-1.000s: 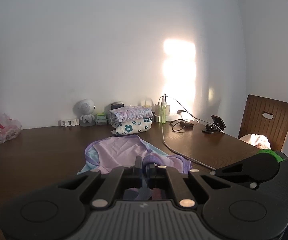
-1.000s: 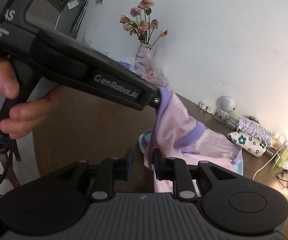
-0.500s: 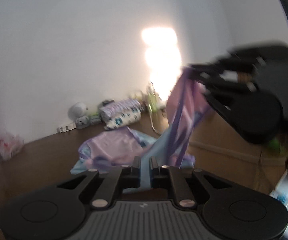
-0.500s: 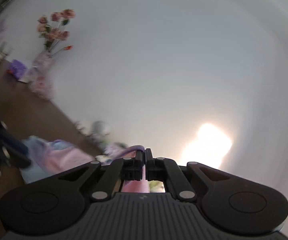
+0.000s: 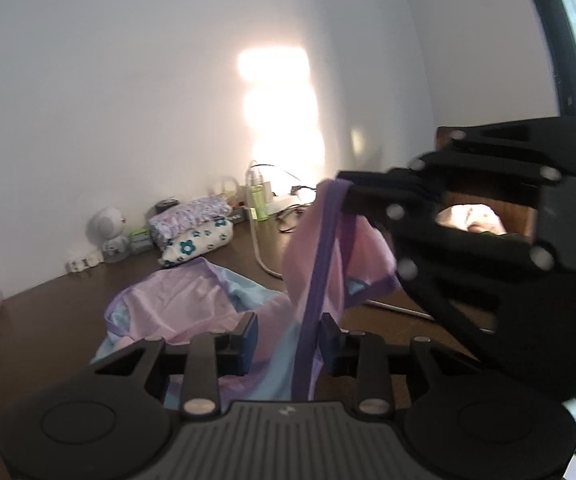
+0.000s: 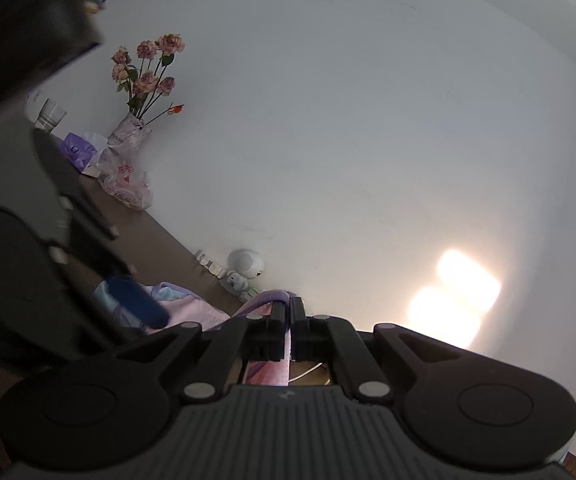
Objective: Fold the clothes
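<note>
The pink and blue top point(image 5: 192, 312) lies partly on the brown table point(image 5: 40, 320) and partly in the air. The right gripper point(image 5: 352, 196) is pinching the purple edge point(image 5: 320, 264) of the top and holding that bit up high, so the cloth hangs down from it like a little flag. In the right wrist view you can see its two fingers pressed together on a thin strip of pink cloth point(image 6: 284, 364). The left gripper point(image 5: 288, 340) is lower down and closer to the pile on the table. Its jaws are opening, and the purple edge runs down between them, but the pads do not squeeze it. So the long purple edge goes from high up on the right side down to low in the middle, almost straight up and down. The rest of the top lies in front of the left gripper, a bit to its left. I think the left gripper is the one that needs a new hold, and it is nearer to the loose cloth. Counting: two grippers, one top being folded, two folded clothes stacked point(image 5: 196, 224) by the wall, one white toy robot point(image 5: 108, 228), one vase of flowers point(image 6: 140, 92), one glass point(image 6: 50, 114) and one wooden chair point(image 5: 484, 200).
</note>
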